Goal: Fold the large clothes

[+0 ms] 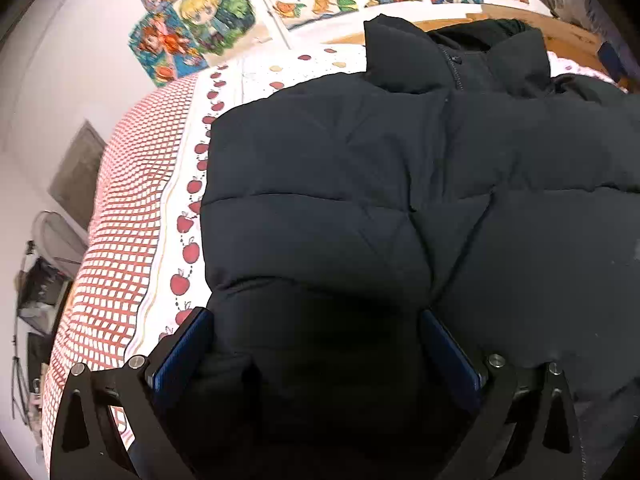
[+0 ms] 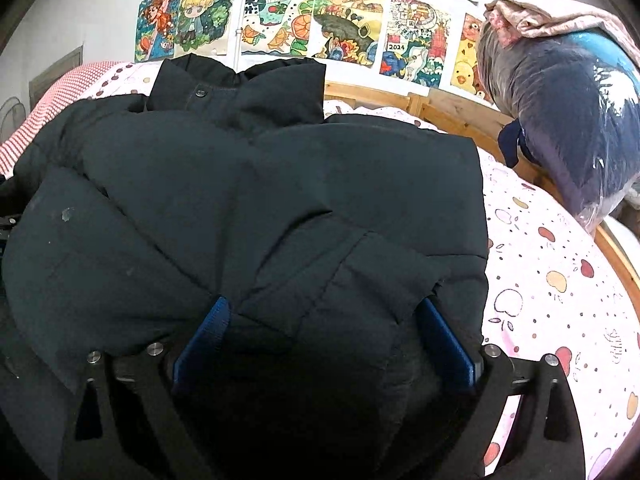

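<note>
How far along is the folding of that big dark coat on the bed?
Done: both sleeves of the puffer jacket look folded in across its front, collar away from the cameras. In hand: left gripper and right gripper straddle the near hem, jaws wide. Left: folding the hem up towards the collar.

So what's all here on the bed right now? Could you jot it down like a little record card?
garment: black puffer jacket, lying flat, collar toward the wall
surface: bed sheet, white with apple print
wall: colourful drawings above a wooden headboard
corner: bagged bundle at the bed's far right
left gripper: jaws wide, jacket's near edge bulging between them
right gripper: jaws wide, folded jacket cloth between them
fold status: sides look folded inward, bottom not yet folded up
</note>
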